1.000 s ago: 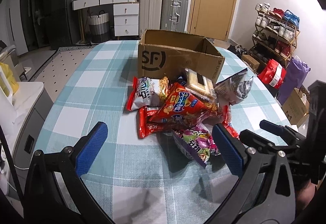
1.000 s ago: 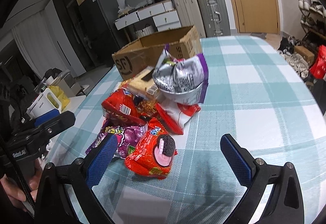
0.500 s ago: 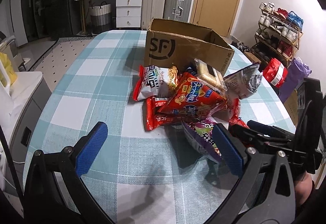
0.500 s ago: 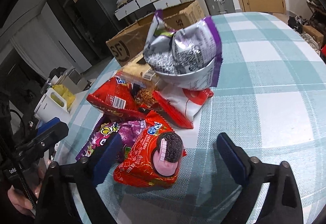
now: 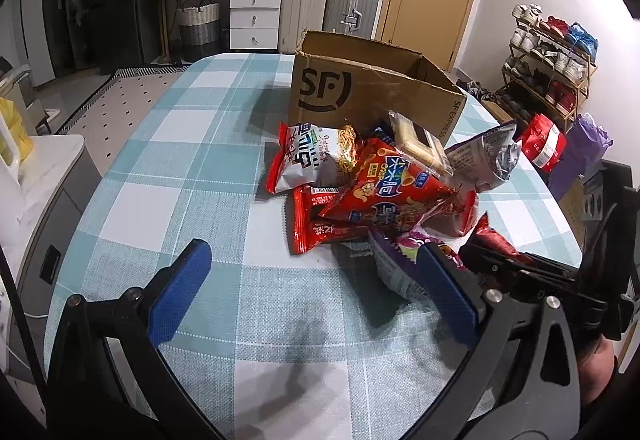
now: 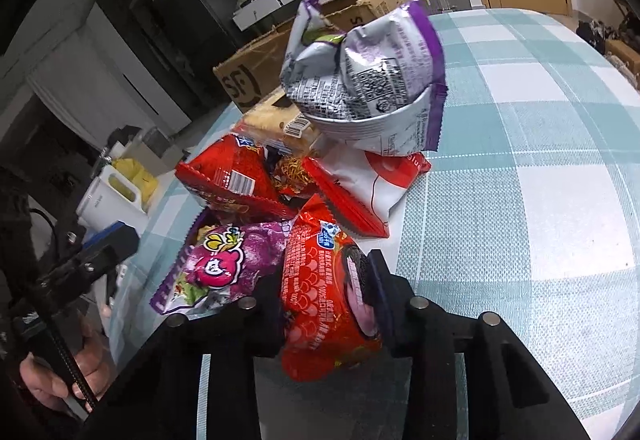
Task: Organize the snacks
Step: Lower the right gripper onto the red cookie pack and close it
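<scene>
Right tongs: pinching a red cookie packet at the near edge of the snack pile. Left tongs: spread wide, holding nothing, above the checked counter. Pile: purple candy bag, silver-purple bag on top, red chip bag, noodle packet. Cardboard box: open, just behind the pile.
</scene>
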### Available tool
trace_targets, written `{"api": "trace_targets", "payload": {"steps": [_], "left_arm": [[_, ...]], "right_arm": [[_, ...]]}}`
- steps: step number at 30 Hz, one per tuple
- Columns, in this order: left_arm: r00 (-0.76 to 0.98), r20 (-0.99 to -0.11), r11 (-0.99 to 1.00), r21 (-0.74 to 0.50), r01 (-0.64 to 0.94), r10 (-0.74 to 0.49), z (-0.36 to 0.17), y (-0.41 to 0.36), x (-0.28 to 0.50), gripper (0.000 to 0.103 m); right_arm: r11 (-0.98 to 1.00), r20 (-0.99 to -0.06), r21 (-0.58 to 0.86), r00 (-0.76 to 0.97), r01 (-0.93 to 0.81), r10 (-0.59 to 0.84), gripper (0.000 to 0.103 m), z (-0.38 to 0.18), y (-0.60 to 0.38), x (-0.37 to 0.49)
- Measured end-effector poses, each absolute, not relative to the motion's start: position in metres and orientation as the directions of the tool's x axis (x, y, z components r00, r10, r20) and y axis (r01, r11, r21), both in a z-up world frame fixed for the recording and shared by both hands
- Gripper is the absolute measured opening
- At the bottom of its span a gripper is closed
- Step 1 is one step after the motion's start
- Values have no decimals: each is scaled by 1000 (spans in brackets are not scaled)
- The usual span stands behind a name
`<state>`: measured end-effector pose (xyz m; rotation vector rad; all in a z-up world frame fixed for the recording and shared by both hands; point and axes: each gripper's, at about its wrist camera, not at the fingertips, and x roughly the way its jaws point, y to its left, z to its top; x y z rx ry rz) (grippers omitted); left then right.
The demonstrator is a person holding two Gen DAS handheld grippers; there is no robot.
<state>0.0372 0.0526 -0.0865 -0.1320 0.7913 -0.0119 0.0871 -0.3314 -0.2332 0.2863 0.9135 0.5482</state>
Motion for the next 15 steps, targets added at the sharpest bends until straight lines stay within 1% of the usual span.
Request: {"api": "trace_targets", "payload": {"steps": [1,2,9,15], "left_arm": [[702,-709,992,-122,-39,-60,-87,52,38,102],[702,-710,992,-122,-37,-61,-87,51,37,102],[689,-720,991,-129,-18,-81,-88,44,34,102],[663,-738,988,-157,10,-124,-93,35,38,102]], "right_arm": [[826,-666,459,489,-326,563,29,-233,-332,87],[825,-663,461,490,-329,566,29,-232,-333,84],[817,-639,461,509,-347,577,28,-223,-340,78],[806,-616,476,520,-352,592,27,-218,-353,70]]}}
